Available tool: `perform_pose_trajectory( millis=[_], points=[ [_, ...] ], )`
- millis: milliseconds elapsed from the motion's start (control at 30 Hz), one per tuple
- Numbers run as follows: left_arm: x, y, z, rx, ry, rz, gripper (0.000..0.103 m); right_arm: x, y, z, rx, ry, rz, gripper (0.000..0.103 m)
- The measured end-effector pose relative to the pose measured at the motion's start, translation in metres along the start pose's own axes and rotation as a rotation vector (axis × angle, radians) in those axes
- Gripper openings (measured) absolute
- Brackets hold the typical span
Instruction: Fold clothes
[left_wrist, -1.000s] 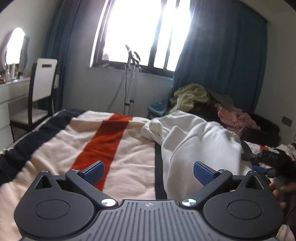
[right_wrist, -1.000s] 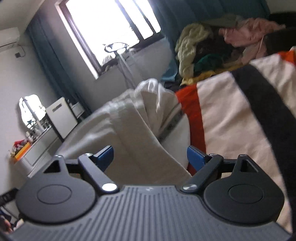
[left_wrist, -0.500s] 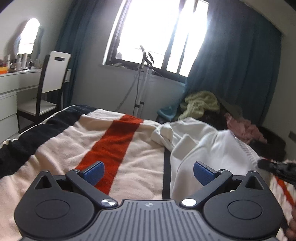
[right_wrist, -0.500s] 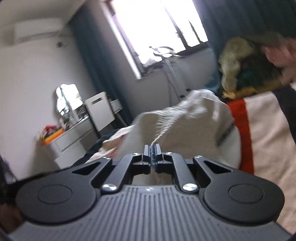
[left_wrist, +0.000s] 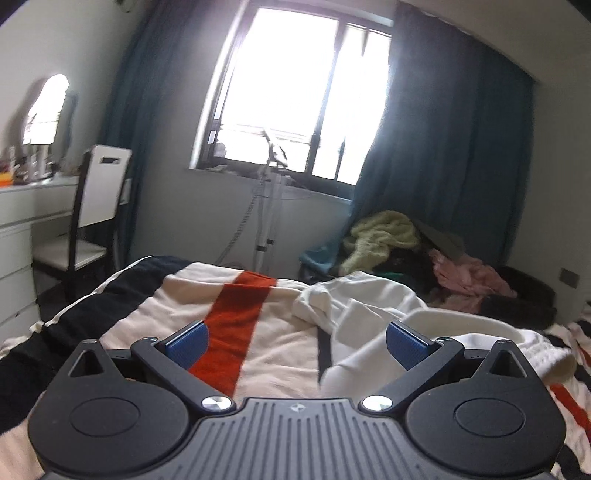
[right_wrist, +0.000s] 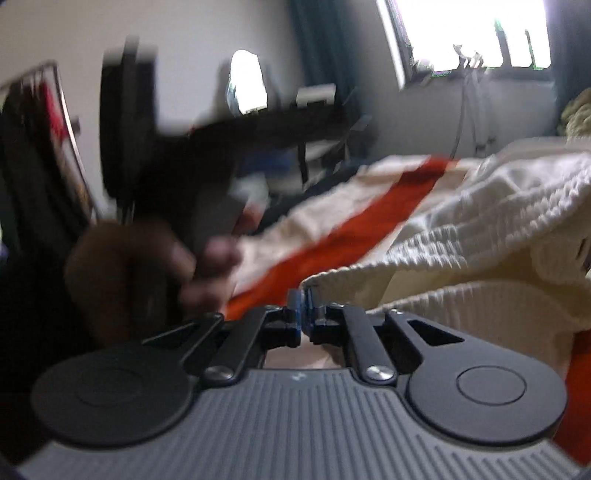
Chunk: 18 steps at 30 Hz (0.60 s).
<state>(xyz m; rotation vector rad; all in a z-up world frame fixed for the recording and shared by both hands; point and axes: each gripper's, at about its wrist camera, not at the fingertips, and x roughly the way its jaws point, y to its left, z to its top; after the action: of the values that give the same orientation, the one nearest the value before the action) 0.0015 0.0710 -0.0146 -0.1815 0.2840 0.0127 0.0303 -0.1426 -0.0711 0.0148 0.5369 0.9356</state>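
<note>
A cream-white knitted garment (left_wrist: 373, 314) lies crumpled on the striped blanket (left_wrist: 236, 325) of the bed. My left gripper (left_wrist: 295, 343) is open and empty, held above the blanket, with its right finger (left_wrist: 406, 347) over the garment's near fold. In the right wrist view my right gripper (right_wrist: 303, 314) is shut on the ribbed edge of the white garment (right_wrist: 480, 236), which trails off to the right. The left hand holding the other gripper (right_wrist: 155, 184) shows blurred on the left of that view.
A pile of yellow, pink and dark clothes (left_wrist: 424, 254) sits beyond the bed under the blue curtain (left_wrist: 443, 166). A white chair (left_wrist: 96, 214) and a dresser (left_wrist: 22, 236) stand at the left. A garment steamer stand (left_wrist: 269, 206) is by the window.
My right gripper closed on the garment's edge and swung left, pulling it toward the left hand. My left gripper stayed open and tilted upward.
</note>
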Motion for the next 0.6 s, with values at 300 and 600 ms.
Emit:
perform_pose_trajectory(
  millis=[300,600],
  points=[
    [-0.008,-0.036,-0.017,0.174,0.063,-0.202,0.103,-0.041,-0.026,-0.012,0.38,-0.009,0.027,0.048],
    [-0.001,-0.074,-0.051,0.343,0.125,-0.302,0.103,-0.098,-0.079,-0.039,0.69,-0.139,-0.263,0.075]
  ],
)
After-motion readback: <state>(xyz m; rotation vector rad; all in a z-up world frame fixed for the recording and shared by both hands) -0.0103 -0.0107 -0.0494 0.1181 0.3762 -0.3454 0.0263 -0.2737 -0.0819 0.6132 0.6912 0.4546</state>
